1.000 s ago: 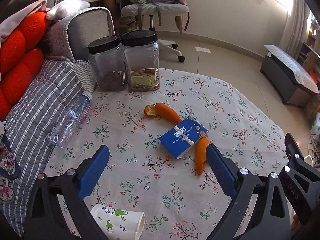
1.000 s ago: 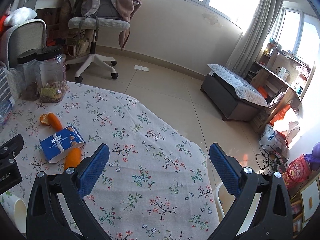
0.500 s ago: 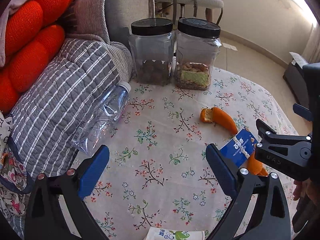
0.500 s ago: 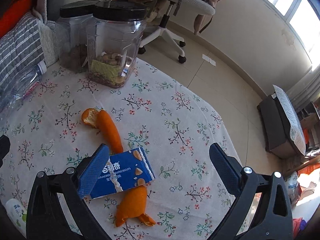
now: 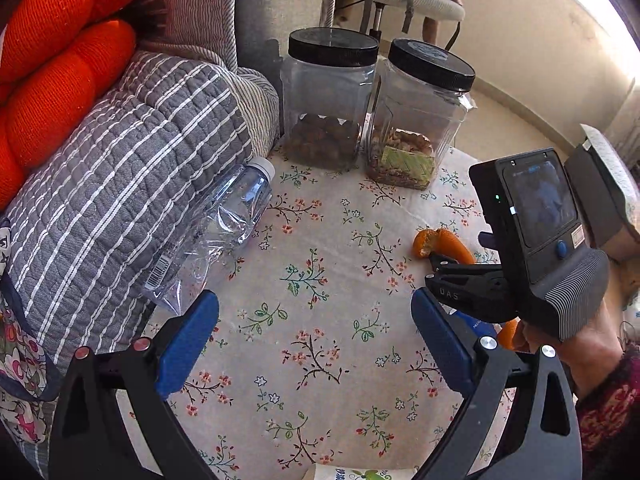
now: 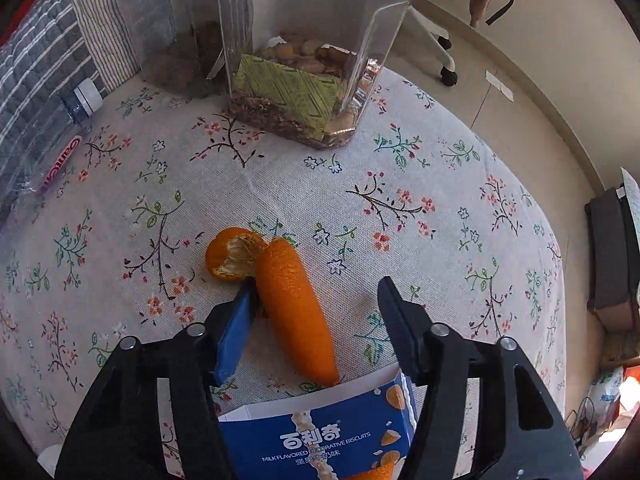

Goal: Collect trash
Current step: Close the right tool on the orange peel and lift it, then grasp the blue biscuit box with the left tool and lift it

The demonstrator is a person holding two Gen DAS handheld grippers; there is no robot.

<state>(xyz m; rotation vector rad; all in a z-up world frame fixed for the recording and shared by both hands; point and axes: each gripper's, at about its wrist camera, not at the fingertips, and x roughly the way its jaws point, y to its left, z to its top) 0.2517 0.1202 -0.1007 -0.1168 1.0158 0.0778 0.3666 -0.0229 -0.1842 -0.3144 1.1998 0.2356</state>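
In your left wrist view, your left gripper (image 5: pixel 314 338) hangs over the flowered tablecloth (image 5: pixel 320 248) with its blue fingers (image 5: pixel 186 336) spread wide and nothing between them. A crushed clear plastic bottle (image 5: pixel 218 232) with a white cap lies on its side against the grey striped quilt (image 5: pixel 116 184), just beyond the left finger. Two clear jars with black lids stand side by side at the far edge: the left jar (image 5: pixel 328 100) holds a low layer of dark brown pieces, the right jar (image 5: pixel 420 116) holds pale nuts and a green packet. To the right, your hand (image 5: pixel 576 344) holds the right gripper (image 5: pixel 468 292) down by an orange peel (image 5: pixel 440 242). A paper cup (image 5: pixel 360 474) peeks in at the bottom edge. In your right wrist view, the right gripper (image 6: pixel 316 320) is closing around the long, curled orange peel (image 6: pixel 292 304); its blue left finger (image 6: pixel 236 332) sits just beside the peel, the right one stands apart from it, so the peel is not yet pinched. The peel's torn end shows white pith. Its near tip touches a blue biscuit box (image 6: pixel 320 436), open at the top. The jar (image 6: pixel 304 80) with the green packet stands beyond, and the bottle (image 6: pixel 60 132) lies at the left.
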